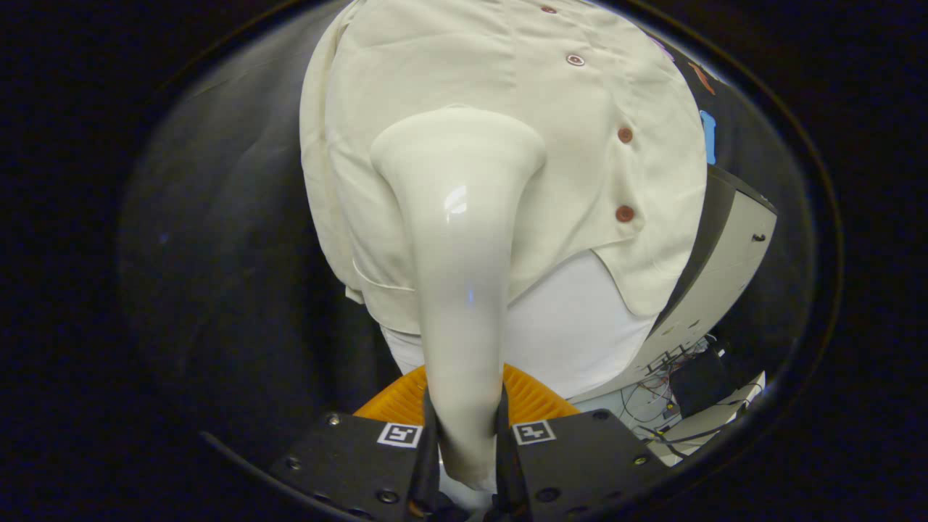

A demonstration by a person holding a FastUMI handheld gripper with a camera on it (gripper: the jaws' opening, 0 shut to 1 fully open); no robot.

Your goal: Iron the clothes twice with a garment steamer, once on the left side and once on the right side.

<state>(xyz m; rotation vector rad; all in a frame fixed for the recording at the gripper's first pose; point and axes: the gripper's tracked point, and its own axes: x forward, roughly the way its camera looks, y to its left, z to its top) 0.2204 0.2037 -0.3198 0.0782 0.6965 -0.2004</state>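
Firmly clamped between the two fingers of the gripper (464,435): the slim handle of the garment steamer (458,239), both fingers pressing on its sides, jaws narrowed to the handle's width. Square black-and-white marker tags (399,434) on the top of each finger block, one either side of the handle. Just behind the handle, at the finger roots, a ribbed orange part (533,397), fanning out to both sides. From the jaws forward, a glossy cream steamer body, rising slender and then flaring into a broad, rounded head well ahead of the fingertips. Head laid against or just in front of a cream shirt (435,65); contact cannot be told for sure. Shirt hanging beyond the fingers, spread wide, with the steamer head to the left of its button line. Reddish-brown buttons (624,213) in a row to the right of the steamer head, running away upward along the placket. Below the shirt hem, nearer the jaws and to the right of the handle, a plain white surface (573,326), seemingly the form or board under the shirt. Further right beyond that, a pale cabinet-like box (725,254) with dark edges, and lower down beside it a tangle of thin wires (670,362). To the left of the shirt, dark cloth (239,239) of the booth wall.
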